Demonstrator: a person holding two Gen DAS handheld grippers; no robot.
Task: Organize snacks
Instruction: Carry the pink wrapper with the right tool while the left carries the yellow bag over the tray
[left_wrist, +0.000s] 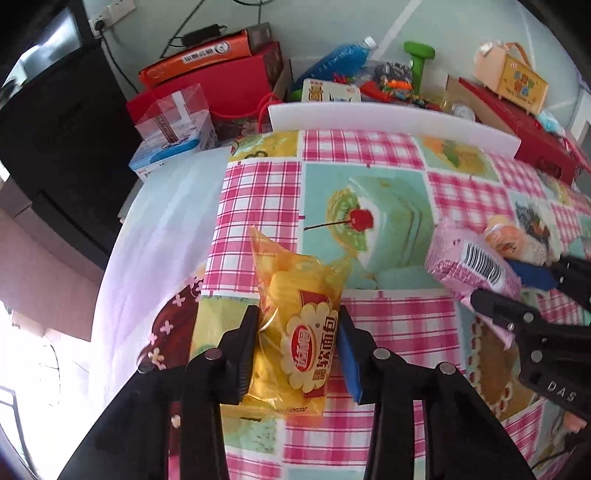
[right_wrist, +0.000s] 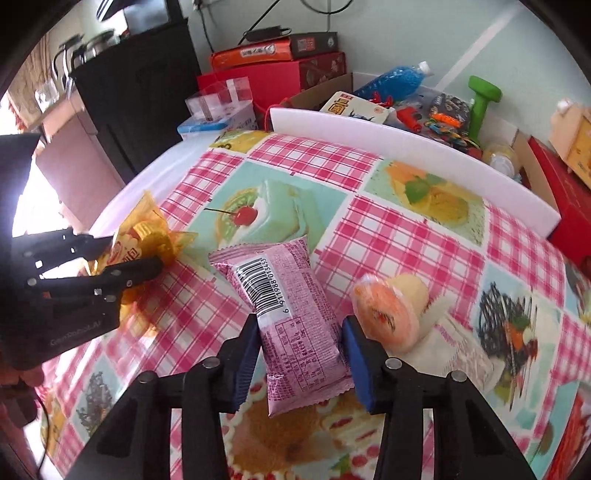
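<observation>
Snacks are clamped: yellow bread packet (left_wrist: 295, 332) in left gripper (left_wrist: 299, 332), pink packet (right_wrist: 291, 325) in right gripper (right_wrist: 301, 350).

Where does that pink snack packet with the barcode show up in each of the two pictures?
Left wrist view: the pink snack packet is at the right edge, held by the right gripper.
Right wrist view: the same packet is bottom centre, between that gripper's fingers.
Shared landmark: the printed red cherry on the tablecloth, left of the packet in both.
</observation>
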